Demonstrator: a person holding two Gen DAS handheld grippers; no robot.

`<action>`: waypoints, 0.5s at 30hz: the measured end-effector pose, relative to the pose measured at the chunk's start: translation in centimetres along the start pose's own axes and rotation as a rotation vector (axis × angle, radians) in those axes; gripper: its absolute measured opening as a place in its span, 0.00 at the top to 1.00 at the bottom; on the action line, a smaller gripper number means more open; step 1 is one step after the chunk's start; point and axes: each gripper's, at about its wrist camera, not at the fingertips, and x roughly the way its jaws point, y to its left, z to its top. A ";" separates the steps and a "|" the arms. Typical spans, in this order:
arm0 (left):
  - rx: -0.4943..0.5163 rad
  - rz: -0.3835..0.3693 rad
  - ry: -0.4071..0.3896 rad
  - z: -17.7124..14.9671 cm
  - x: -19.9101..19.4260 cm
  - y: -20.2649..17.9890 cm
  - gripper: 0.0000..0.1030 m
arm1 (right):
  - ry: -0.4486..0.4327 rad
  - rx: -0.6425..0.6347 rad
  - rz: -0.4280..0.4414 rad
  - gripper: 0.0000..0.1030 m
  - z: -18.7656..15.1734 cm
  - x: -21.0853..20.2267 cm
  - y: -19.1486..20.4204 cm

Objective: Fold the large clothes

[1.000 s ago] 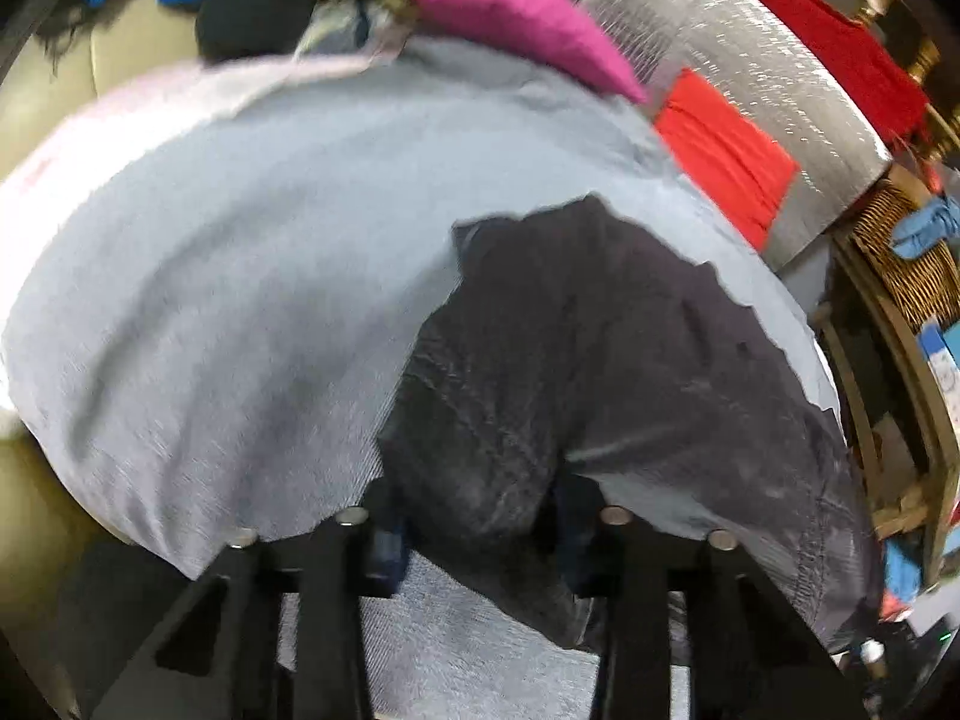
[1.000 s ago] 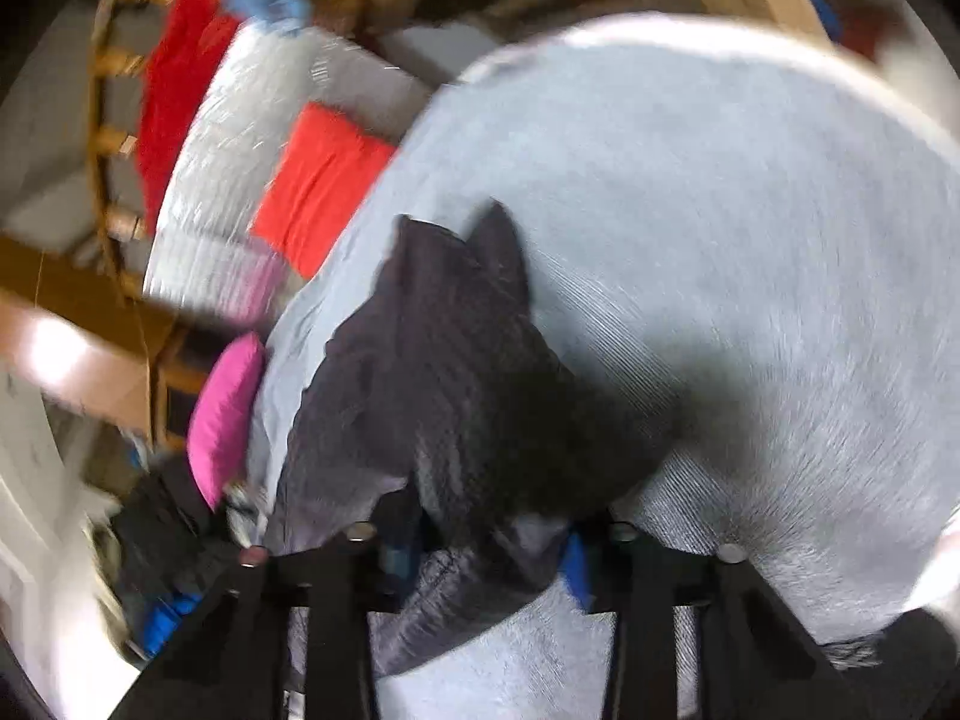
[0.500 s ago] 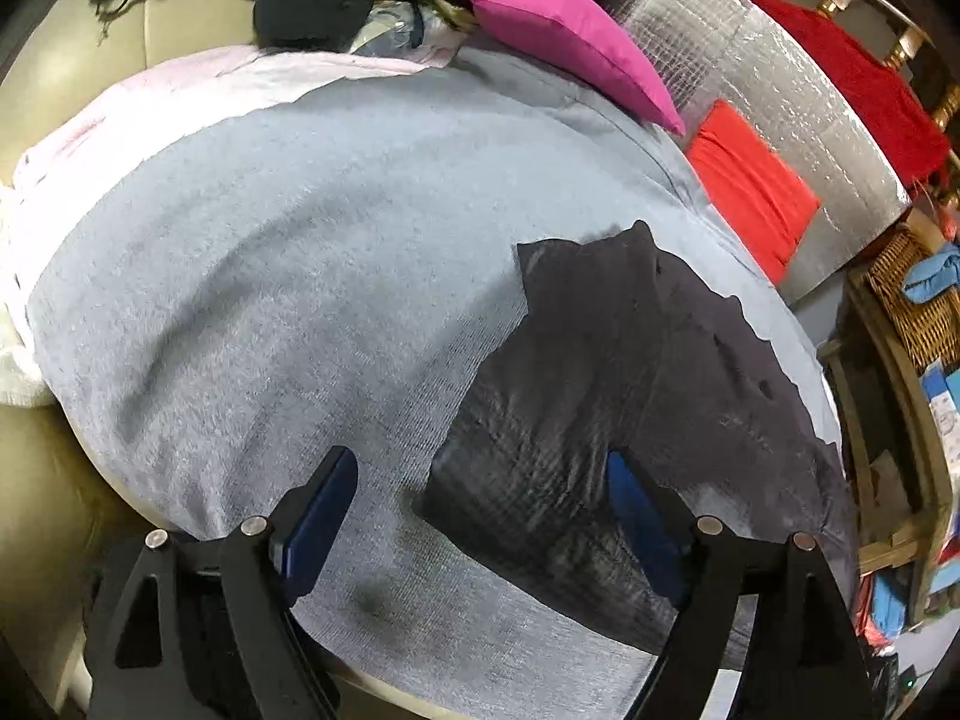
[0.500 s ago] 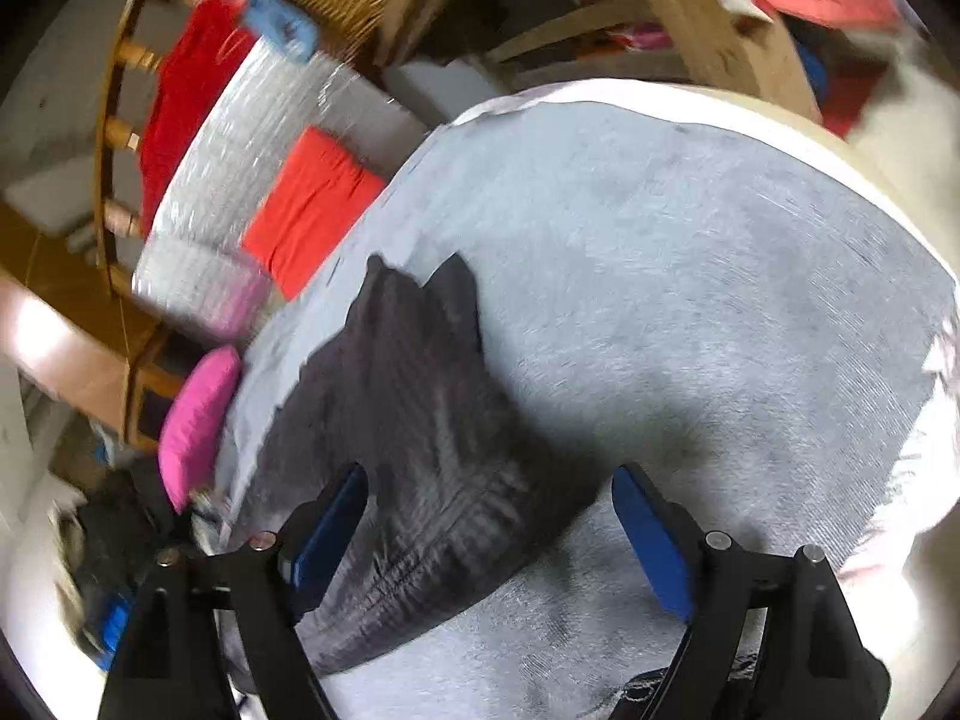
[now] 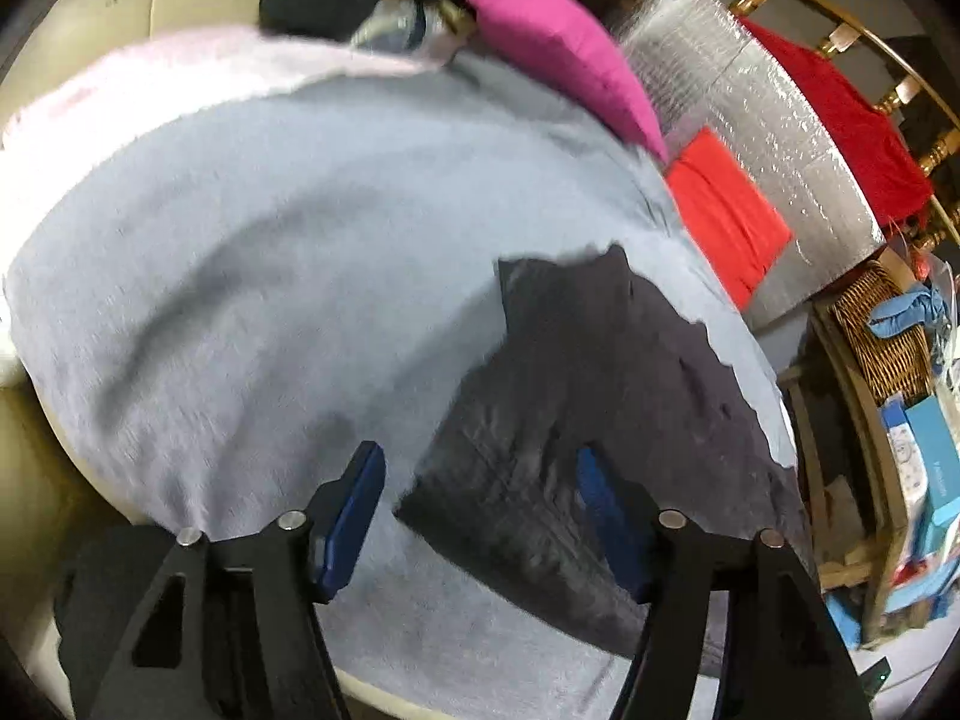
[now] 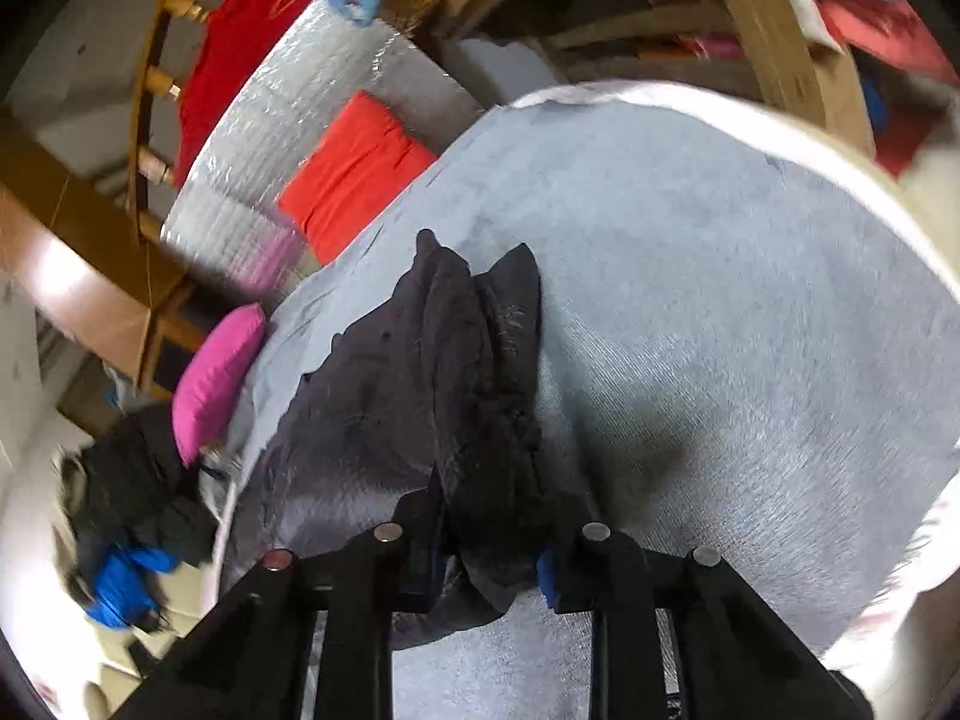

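Observation:
A dark grey garment (image 5: 600, 396) lies on a pale grey blanket (image 5: 270, 300) that covers a round cushion. My left gripper (image 5: 480, 510) stands wide over the garment's near corner. Its jaws are closing a little, the cloth lies between them, and the blue pads (image 5: 354, 504) do not press on it. In the right wrist view the same garment (image 6: 384, 408) is bunched into a raised ridge. My right gripper (image 6: 489, 558) is closing on that ridge, with the fabric squeezed between its jaws over the blanket (image 6: 720, 330).
A pink cushion (image 5: 564, 54) rests at the blanket's far edge. Beyond it are a silver quilted mat (image 5: 750, 120) with a folded red cloth (image 5: 726, 210), a wicker basket (image 5: 888, 336) and wooden rails. A heap of dark and blue clothes (image 6: 132, 516) sits at the side.
Both grippers let go of the dark garment and opened. The left has stayed wide and slid sideways; the right has shut again on a bunched ridge of the cloth.

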 end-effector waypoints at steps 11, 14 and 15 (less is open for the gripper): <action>0.054 0.017 0.030 0.1 1.5 -0.1 0.78 | -0.003 0.115 0.065 0.72 0.1 0.1 -3.0; 0.063 0.050 0.054 -0.6 2.8 0.6 0.75 | 0.018 0.025 -0.040 0.77 -0.2 0.8 -1.8; 0.067 0.055 0.048 -0.6 2.9 0.2 0.73 | 0.026 0.039 -0.046 0.77 -0.3 1.3 -2.2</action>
